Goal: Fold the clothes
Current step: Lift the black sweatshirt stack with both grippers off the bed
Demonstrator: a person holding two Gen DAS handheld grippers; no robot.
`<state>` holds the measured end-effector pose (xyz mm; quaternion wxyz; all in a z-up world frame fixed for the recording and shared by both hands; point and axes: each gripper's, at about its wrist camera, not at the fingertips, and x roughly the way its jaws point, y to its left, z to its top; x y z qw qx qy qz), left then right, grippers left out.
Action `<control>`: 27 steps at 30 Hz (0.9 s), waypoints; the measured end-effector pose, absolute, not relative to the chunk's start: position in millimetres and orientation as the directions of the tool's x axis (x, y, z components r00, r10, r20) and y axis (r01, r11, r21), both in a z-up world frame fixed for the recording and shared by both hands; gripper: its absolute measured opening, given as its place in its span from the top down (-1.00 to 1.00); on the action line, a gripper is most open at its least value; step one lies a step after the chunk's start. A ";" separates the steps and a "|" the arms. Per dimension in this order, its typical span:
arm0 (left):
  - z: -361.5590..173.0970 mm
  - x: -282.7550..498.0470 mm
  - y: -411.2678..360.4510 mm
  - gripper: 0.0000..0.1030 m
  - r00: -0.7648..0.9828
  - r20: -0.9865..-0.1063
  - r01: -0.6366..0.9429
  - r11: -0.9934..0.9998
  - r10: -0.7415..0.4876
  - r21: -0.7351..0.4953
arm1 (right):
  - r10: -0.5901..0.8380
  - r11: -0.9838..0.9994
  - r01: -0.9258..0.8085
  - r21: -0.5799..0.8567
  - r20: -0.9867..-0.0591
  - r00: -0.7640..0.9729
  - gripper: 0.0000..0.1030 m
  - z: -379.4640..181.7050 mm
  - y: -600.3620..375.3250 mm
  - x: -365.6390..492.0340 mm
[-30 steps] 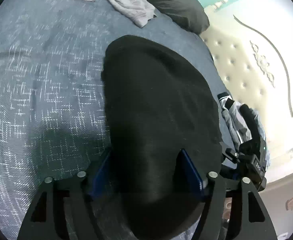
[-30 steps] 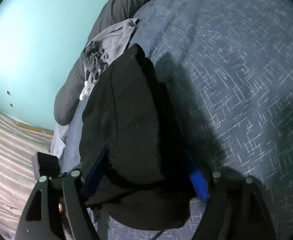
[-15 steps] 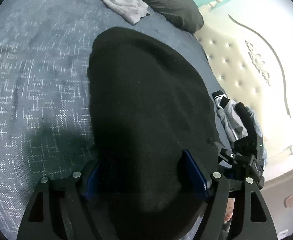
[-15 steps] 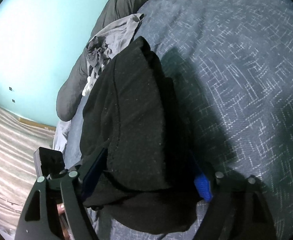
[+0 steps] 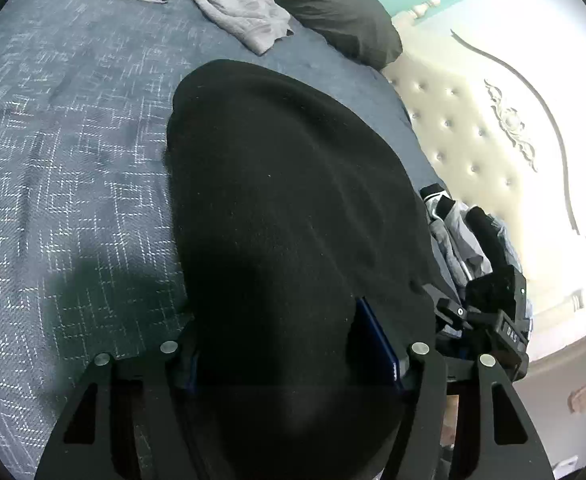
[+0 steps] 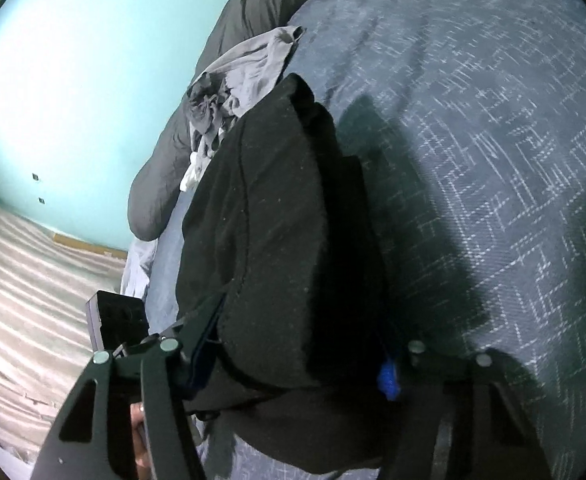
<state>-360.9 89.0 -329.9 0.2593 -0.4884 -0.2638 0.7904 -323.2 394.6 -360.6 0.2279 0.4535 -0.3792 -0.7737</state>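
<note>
A folded black garment (image 5: 293, 200) lies on the blue patterned bed cover (image 5: 73, 160). Its near end fills the gap of my left gripper (image 5: 283, 344), whose jaws are closing, with the blue pads pressed into the fabric. From the other side, the same black garment (image 6: 277, 220) shows as a thick fold. My right gripper (image 6: 301, 344) straddles its near end; its jaws are closing too, and the cloth bulges over both pads. Fabric largely hides the fingertips in both views.
Loose grey clothes (image 5: 245, 8) and a dark pillow (image 5: 333, 4) lie at the far end of the bed. More clothes (image 5: 461, 240) are piled by the tufted headboard (image 5: 473, 128). The bed edge and striped floor (image 6: 33, 280) are at the left of the right wrist view.
Both pairs of jaws have narrowed onto the black garment, which now bulges more over the pads. Neither gripper has shifted noticeably.
</note>
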 end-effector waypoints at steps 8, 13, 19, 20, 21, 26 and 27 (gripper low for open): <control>-342.9 -372.2 94.4 -0.39 -0.381 -0.617 -0.151 -0.705 0.689 -0.693 | -0.711 -0.577 -0.011 0.817 -0.509 -0.486 -0.41 -369.8 395.5 -328.6; -341.2 -371.4 98.3 -0.29 -0.384 -0.613 -0.157 -0.703 0.691 -0.694 | -0.719 -0.565 0.008 0.825 -0.487 -0.497 -0.28 -367.7 394.8 -327.5; -327.5 -365.5 102.8 -0.10 -0.405 -0.622 -0.172 -0.724 0.670 -0.668 | -0.739 -0.534 0.050 0.844 -0.438 -0.512 0.09 -358.0 394.5 -324.2; -324.1 -364.2 104.0 -0.07 -0.410 -0.620 -0.179 -0.725 0.669 -0.665 | -0.745 -0.524 0.058 0.850 -0.423 -0.516 0.10 -355.8 394.9 -323.7; -320.6 -363.1 105.1 -0.05 -0.415 -0.617 -0.185 -0.726 0.668 -0.662 | -0.750 -0.513 0.067 0.856 -0.409 -0.519 0.11 -353.5 395.4 -323.2; -301.1 -358.2 106.1 -0.03 -0.435 -0.600 -0.208 -0.723 0.672 -0.659 | -0.756 -0.494 0.098 0.864 -0.371 -0.540 0.15 -340.4 399.1 -319.7; -296.2 -356.9 106.4 -0.03 -0.439 -0.595 -0.213 -0.722 0.673 -0.659 | -0.756 -0.492 0.106 0.864 -0.363 -0.545 0.15 -336.6 399.6 -319.0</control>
